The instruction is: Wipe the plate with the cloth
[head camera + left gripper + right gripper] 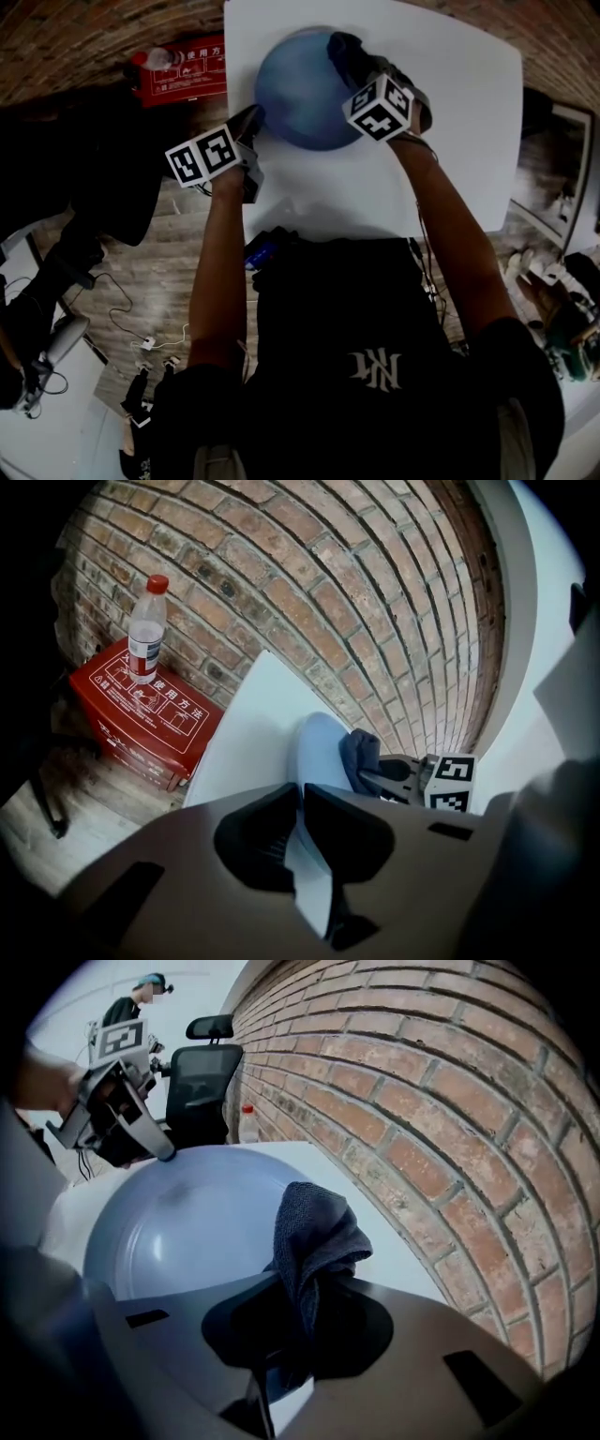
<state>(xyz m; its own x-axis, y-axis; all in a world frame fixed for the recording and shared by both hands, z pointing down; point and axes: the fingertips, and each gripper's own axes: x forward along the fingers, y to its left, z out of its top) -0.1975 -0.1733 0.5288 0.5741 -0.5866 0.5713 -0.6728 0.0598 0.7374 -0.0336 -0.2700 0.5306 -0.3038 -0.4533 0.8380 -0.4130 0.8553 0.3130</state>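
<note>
A blue plate [300, 94] lies on the white table [459, 131]. My left gripper [254, 118] is shut on the plate's left rim; in the left gripper view the rim [309, 874] runs between the two jaws. My right gripper [354, 58] is shut on a dark grey cloth [342, 47] at the plate's far right side. In the right gripper view the cloth [314, 1232] sticks up bunched from the jaws over the plate [178, 1232]. The left gripper [165, 1154] shows there at the plate's opposite rim.
A red box [192, 73] with a water bottle [146, 635] on it stands left of the table by the brick wall [356, 602]. A black office chair [202, 1072] and a person [131, 1005] are farther off. Cables lie on the floor [141, 328].
</note>
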